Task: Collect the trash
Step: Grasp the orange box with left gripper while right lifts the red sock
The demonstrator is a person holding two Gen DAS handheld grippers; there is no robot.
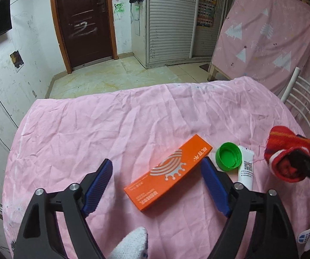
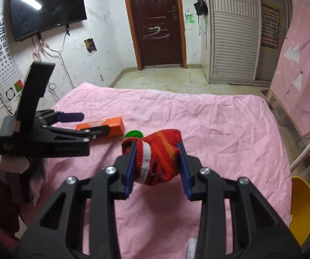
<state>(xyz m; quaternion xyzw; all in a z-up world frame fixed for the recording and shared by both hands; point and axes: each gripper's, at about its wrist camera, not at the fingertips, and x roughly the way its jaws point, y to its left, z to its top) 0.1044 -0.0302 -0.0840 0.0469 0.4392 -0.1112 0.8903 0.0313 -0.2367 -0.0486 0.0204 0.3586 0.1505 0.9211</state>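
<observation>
- My right gripper (image 2: 158,161) clamps a rolled red striped sock (image 2: 159,161), lifted off the pink sheet (image 2: 209,129).
- Left gripper (image 1: 157,183) wide, nothing gripped, above the orange box (image 1: 168,172).
- Green cap (image 1: 229,156) & white tube (image 1: 246,170) beside box; tube partly hidden behind a finger.

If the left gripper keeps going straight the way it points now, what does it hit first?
Most likely the orange box: it lies on the pink cloth between the open fingers of the left gripper, straight ahead. Depth is hard to judge in this fisheye view.
</observation>
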